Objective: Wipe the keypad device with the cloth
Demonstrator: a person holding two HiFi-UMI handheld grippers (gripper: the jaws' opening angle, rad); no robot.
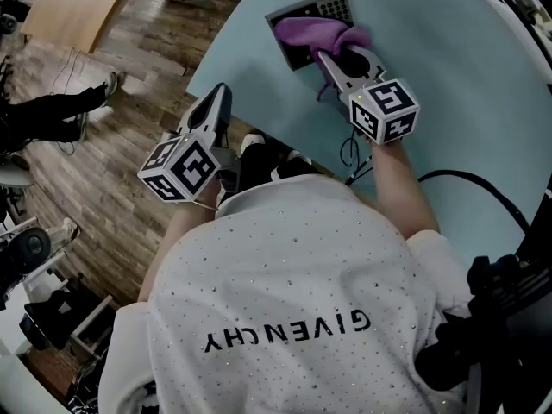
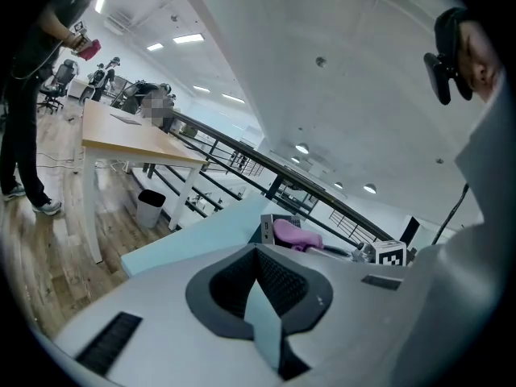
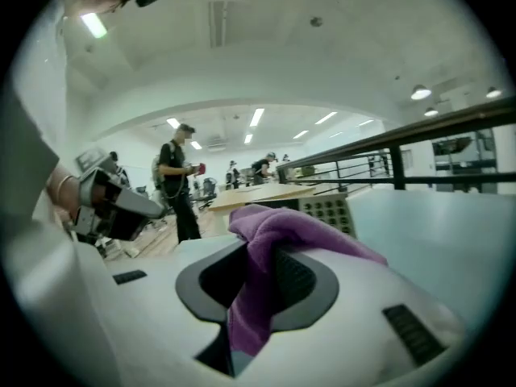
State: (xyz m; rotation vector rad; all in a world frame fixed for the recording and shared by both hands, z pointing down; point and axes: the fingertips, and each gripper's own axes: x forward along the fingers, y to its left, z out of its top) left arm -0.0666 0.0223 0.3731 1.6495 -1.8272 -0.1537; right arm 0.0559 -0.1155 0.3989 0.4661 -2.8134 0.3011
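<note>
We hold the purple cloth (image 1: pixel 321 33) on the keypad device (image 1: pixel 333 7) with our right gripper (image 1: pixel 341 59).
In the right gripper view we see its jaws clamped on a fold of the cloth, which bunches over the tips and hangs down between the pads. From our head view the cloth lies across the middle of the device, with a strip of keys bare at its far edge. The device sits close to the left edge of the pale blue table (image 1: pixel 457 76). Our left gripper (image 1: pixel 217 97) hangs just off that edge, over the wooden floor (image 1: pixel 129 84), jaws drawn together with nothing between them.
</note>
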